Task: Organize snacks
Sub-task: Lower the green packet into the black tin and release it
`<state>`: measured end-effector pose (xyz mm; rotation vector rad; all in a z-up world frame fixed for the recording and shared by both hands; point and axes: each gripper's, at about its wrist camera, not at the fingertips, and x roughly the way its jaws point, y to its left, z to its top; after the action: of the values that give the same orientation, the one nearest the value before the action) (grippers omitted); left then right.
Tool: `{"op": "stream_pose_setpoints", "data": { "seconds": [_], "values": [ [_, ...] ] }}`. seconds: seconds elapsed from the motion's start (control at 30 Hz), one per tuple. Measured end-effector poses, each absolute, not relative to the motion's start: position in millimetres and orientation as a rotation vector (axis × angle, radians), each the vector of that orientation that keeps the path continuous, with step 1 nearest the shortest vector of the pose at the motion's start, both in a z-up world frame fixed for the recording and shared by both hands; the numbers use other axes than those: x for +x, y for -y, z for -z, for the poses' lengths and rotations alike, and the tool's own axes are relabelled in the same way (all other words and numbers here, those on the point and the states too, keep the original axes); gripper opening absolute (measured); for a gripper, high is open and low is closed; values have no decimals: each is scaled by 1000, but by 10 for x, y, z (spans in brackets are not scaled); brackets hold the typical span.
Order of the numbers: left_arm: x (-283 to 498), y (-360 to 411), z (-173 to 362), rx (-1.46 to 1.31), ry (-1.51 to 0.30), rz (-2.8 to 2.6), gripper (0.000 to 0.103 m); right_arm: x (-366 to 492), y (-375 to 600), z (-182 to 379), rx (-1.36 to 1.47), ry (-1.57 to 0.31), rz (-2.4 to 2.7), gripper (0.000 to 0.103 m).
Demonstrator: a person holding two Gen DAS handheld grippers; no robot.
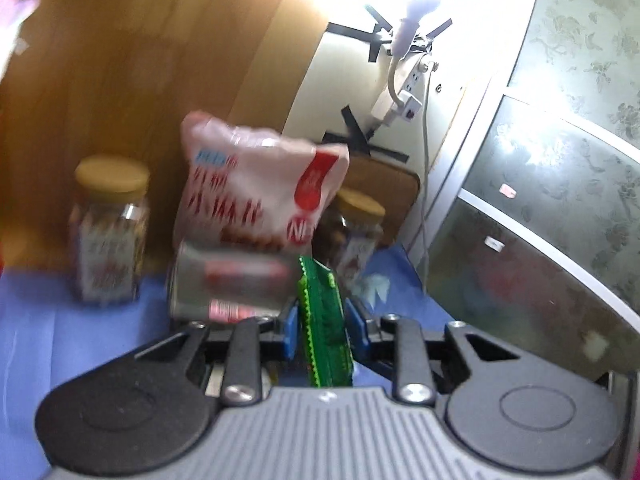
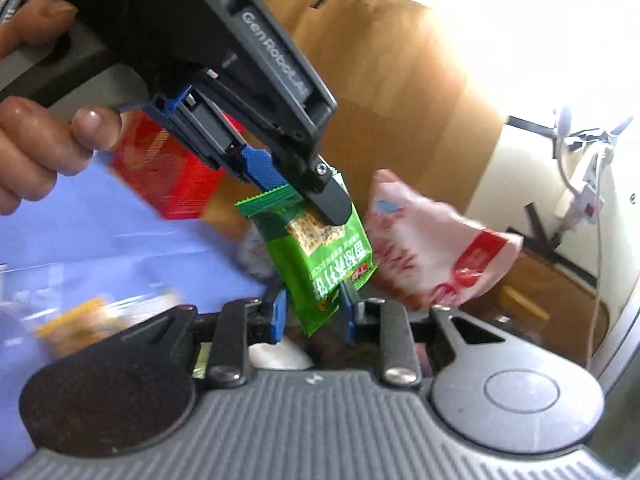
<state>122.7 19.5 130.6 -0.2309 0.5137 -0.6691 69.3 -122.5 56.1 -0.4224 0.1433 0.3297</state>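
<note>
A green cracker packet (image 2: 320, 256) hangs in the air in front of the right wrist camera. My left gripper (image 2: 296, 196), held by a hand (image 2: 36, 148), is shut on its top seal. In the left wrist view the packet (image 1: 320, 288) shows edge-on between the blue pads of the left gripper (image 1: 322, 312). My right gripper (image 2: 314, 308) has the packet's lower end between its blue pads, which sit close against its sides. A white and red snack bag (image 2: 432, 248) lies just beyond, to the right.
On the blue table cover (image 1: 60, 340) stand two yellow-lidded jars (image 1: 108, 232) (image 1: 356, 232), a silver can (image 1: 228, 280) and the white-red bag (image 1: 256, 192). A red box (image 2: 168, 172) and a yellow packet (image 2: 80, 320) lie left. A wooden board (image 1: 140, 60) and cables (image 1: 400, 92) are behind.
</note>
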Motion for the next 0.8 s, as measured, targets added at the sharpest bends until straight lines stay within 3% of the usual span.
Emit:
{"op": "stream_pose_setpoints", "data": {
  "seconds": [0.3, 0.53, 0.7, 0.8],
  "values": [
    [2159, 230, -1037, -307, -591, 699, 25, 1481, 1592, -413, -435, -230, -234, 29],
    [2511, 396, -707, -389, -647, 695, 26, 1489, 1696, -269, -442, -248, -188, 33],
    [2565, 457, -621, -353, -668, 601, 36, 1451, 1690, -270, -423, -241, -172, 35],
    [2600, 424, -546, -354, -707, 570, 36, 1345, 1675, -299, -405, -226, -173, 40]
  ]
}}
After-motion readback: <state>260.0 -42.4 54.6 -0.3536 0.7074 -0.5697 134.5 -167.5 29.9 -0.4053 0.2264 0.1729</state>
